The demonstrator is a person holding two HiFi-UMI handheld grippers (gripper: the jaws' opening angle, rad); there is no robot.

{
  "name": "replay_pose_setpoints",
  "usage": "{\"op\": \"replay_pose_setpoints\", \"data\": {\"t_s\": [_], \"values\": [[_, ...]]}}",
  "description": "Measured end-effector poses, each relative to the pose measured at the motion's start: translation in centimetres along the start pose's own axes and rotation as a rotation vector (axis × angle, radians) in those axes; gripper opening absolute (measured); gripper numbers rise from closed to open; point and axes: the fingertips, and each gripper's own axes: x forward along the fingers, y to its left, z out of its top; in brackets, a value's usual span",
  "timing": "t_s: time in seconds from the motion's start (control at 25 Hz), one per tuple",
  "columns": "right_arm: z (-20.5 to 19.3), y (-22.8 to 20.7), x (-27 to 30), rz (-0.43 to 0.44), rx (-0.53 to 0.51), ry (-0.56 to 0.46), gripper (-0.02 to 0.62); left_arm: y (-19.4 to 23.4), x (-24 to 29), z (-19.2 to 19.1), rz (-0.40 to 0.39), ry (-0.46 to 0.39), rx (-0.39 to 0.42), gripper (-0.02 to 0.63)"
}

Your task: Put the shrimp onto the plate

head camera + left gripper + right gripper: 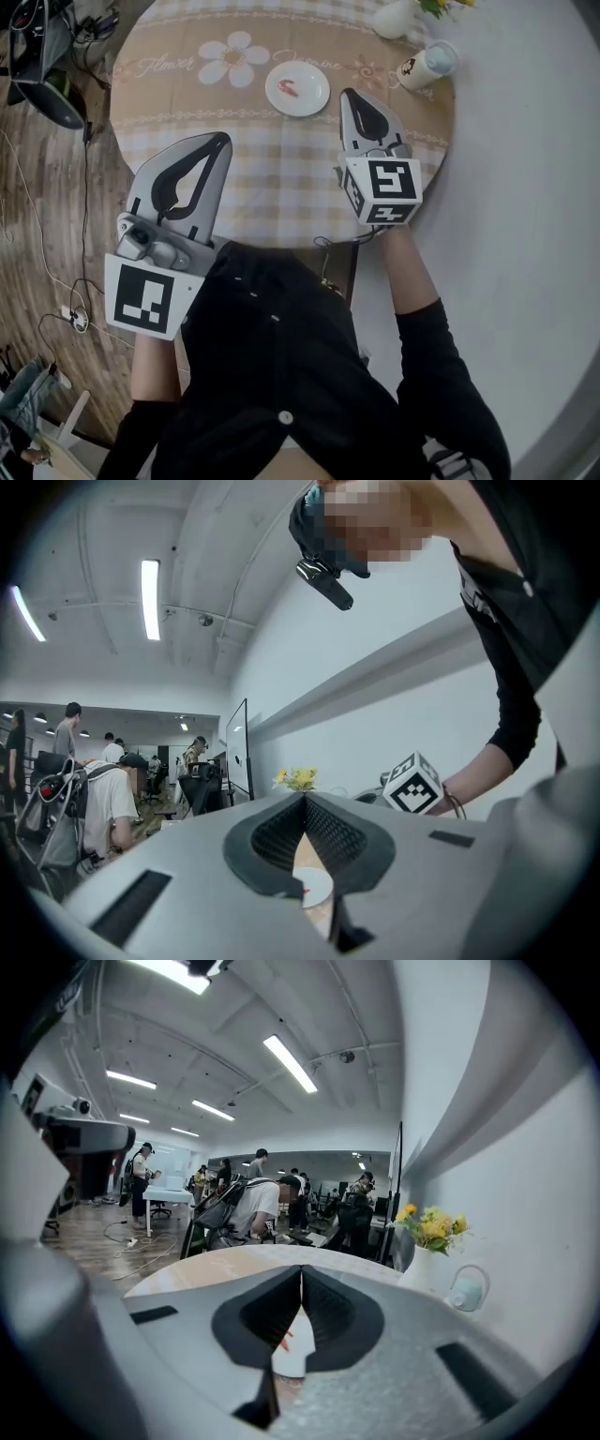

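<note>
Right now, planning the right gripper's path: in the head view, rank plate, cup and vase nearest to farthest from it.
1. Plate, just left of the right gripper.
2. Cup, to its right.
3. Vase, far edge.

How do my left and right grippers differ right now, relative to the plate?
The right gripper sits with its tips just beside the plate; the left gripper sits farther back from it. The right gripper is over the table's right half, the left gripper near its left edge. Both are shut and empty.

Red shrimp (289, 90), white plate (315, 96), beige checked tablecloth (281, 178) (white daisy print)
</note>
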Motion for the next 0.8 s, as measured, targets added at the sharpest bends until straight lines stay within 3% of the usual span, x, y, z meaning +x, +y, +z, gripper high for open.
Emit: {"op": "replay_pose_setpoints", "data": {"t_s": [0.32, 0.8], "values": [[5.4, -0.9, -4.6, -0.077, 0.001, -0.125, 0.002, -0.3, 0.6, 1.5, -0.020, -0.031, 0.017, 0.002], [8.7, -0.3, -10.3, -0.136, -0.041, -0.255, 0.002, -0.4, 0.7, 2.0, -0.035, -0.030, 0.041, 0.002]]}}
